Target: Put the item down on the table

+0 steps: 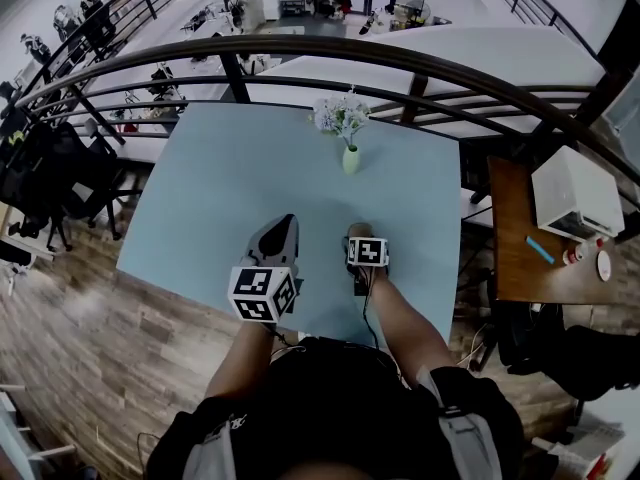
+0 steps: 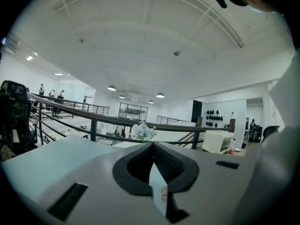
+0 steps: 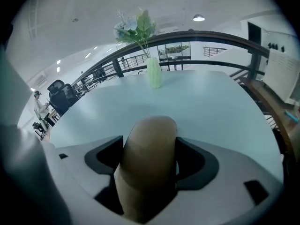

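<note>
Pale blue desk (image 1: 215, 183) on a railed mezzanine, wood floor (image 1: 110, 338) around it. At its far edge, well apart from both tools, stands a small pale vase (image 1: 351, 159) of whitish flowers (image 1: 340, 116), the curved dark railing (image 1: 300, 50) just behind. Near the desk's near edge, the right claw (image 3: 149, 149) is clamped on the item (image 3: 151, 125), a smooth brown rounded piece standing up between the pads; whether it touches the desk cannot be told. Just to its left, the left claw (image 2: 153, 146) has its tips pressed together with nothing between them. Nothing stands between the claws and the vase. Off to the right, a wooden side table (image 1: 515, 258) carries a white box (image 1: 575, 193); a dark office chair (image 1: 60, 183) sits at far left.
</note>
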`<state>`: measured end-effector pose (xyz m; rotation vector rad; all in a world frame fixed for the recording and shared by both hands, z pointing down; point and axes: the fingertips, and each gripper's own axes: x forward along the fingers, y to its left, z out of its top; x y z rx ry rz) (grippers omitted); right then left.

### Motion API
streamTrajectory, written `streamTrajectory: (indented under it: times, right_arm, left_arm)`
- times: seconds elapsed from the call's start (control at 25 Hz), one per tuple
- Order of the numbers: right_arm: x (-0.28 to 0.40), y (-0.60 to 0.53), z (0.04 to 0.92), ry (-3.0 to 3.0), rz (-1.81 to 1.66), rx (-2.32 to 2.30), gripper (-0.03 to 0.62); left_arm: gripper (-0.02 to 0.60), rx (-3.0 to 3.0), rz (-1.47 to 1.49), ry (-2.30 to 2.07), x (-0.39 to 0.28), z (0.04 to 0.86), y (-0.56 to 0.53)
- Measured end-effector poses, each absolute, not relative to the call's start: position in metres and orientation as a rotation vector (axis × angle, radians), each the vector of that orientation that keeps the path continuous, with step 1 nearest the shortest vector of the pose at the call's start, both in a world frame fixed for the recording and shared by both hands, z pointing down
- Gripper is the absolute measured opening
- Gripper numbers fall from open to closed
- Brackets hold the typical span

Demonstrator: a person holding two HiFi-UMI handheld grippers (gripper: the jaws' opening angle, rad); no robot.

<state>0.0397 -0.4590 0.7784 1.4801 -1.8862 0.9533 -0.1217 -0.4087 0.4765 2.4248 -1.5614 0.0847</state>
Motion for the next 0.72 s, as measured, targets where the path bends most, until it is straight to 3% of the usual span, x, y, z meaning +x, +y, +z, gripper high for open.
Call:
streamTrajectory:
  times: [0.4, 0.72]
  right_arm:
    - [0.040, -0.462, 0.781, -1.859, 0.957, 1.482, 0.364]
    - [0.050, -0.479, 0.735, -1.945, 0.913, 1.649, 0.355]
  left_arm:
    - [0.014, 2.441, 0.073, -1.561, -0.119, 0.470, -0.407]
    - [0.014, 2.461, 0.060, -1.548, -0.112, 0.466, -0.408]
